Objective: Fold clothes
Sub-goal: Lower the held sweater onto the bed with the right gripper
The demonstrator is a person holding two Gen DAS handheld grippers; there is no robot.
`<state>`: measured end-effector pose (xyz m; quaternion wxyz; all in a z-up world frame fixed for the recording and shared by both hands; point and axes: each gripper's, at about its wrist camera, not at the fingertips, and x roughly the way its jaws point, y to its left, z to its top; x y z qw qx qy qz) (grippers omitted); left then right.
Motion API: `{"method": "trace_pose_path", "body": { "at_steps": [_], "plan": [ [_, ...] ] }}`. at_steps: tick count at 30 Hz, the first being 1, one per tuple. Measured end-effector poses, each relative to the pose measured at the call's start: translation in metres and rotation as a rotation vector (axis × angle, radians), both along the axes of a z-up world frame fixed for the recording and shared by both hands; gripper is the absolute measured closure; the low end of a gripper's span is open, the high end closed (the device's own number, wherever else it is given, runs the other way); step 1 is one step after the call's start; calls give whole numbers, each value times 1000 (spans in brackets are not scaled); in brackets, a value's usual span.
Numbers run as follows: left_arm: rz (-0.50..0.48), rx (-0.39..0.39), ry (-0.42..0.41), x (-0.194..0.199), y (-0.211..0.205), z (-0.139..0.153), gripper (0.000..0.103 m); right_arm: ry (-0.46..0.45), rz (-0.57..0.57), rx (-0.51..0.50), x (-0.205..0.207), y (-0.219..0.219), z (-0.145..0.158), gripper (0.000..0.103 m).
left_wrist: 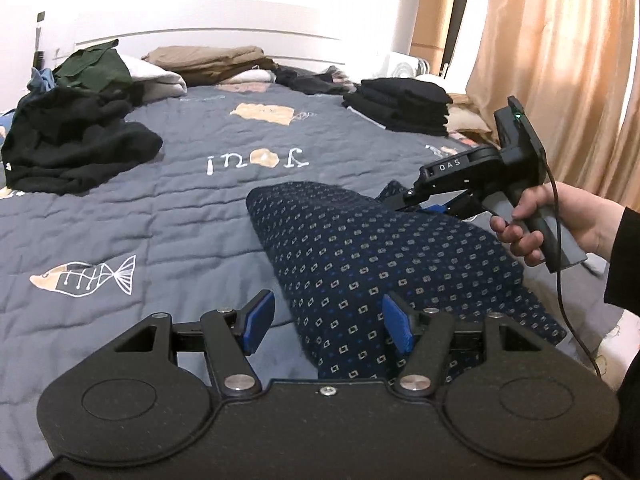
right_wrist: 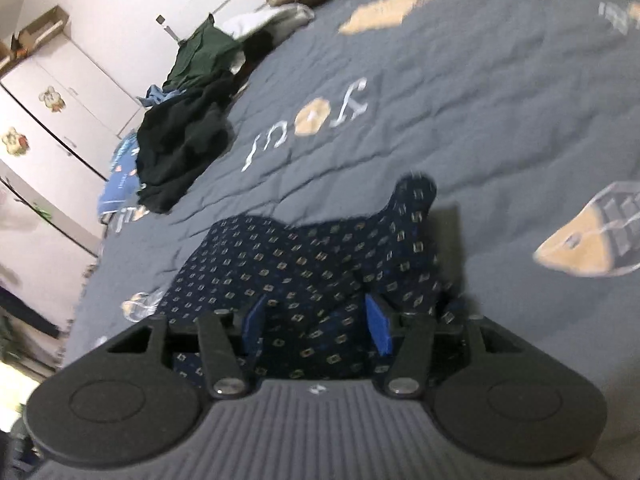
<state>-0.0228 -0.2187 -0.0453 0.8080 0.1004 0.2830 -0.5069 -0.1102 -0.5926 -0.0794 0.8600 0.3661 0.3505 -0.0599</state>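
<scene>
A navy garment with small square dots (left_wrist: 380, 256) lies as a long folded bundle on the grey quilted bed (left_wrist: 160, 208). My left gripper (left_wrist: 327, 324) is open at its near end; the cloth sits between the blue pads, close to the right pad (left_wrist: 396, 326) and apart from the left one. A hand holds my right gripper (left_wrist: 416, 202) at the bundle's far right edge. In the right wrist view, the right gripper (right_wrist: 317, 328) stands open over the same garment (right_wrist: 304, 256), with cloth bunched loosely between its pads and one end sticking up.
A black clothes heap (left_wrist: 76, 148) and a green garment (left_wrist: 96, 66) lie at the bed's far left. A folded black stack (left_wrist: 400, 106) sits far right, beige folded cloth (left_wrist: 216, 62) by the headboard. Curtains (left_wrist: 560, 80) hang on the right; a white wardrobe (right_wrist: 52, 92) stands beyond the bed.
</scene>
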Motion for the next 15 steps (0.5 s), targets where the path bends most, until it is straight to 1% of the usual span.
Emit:
{"method": "trace_pose_path", "body": {
  "at_steps": [5, 6, 7, 8, 9, 11, 12, 15],
  "plan": [
    [-3, 13, 13, 0, -2, -4, 44, -2, 0, 24, 1, 4, -5, 48],
    [-6, 15, 9, -2, -3, -4, 44, -11, -9, 27, -1, 3, -4, 52],
    [-9, 15, 7, -3, -2, -4, 44, -25, -18, 27, -2, 3, -1, 65],
    [-11, 14, 5, -4, -2, -3, 44, -42, -25, 23, -3, 4, 2, 74],
    [-11, 10, 6, -5, -1, -3, 44, -62, -31, 14, -5, 4, 7, 86],
    [-10, 3, 6, -5, 0, -1, 44, -113, -50, -28, -9, 7, 20, 90],
    [-9, 0, 6, -6, 1, 0, 44, -147, -58, -56, -13, 9, 28, 94],
    [-3, 0, 10, -5, 2, 0, 44, -258, -62, -159, -23, 15, 53, 96]
  ]
}}
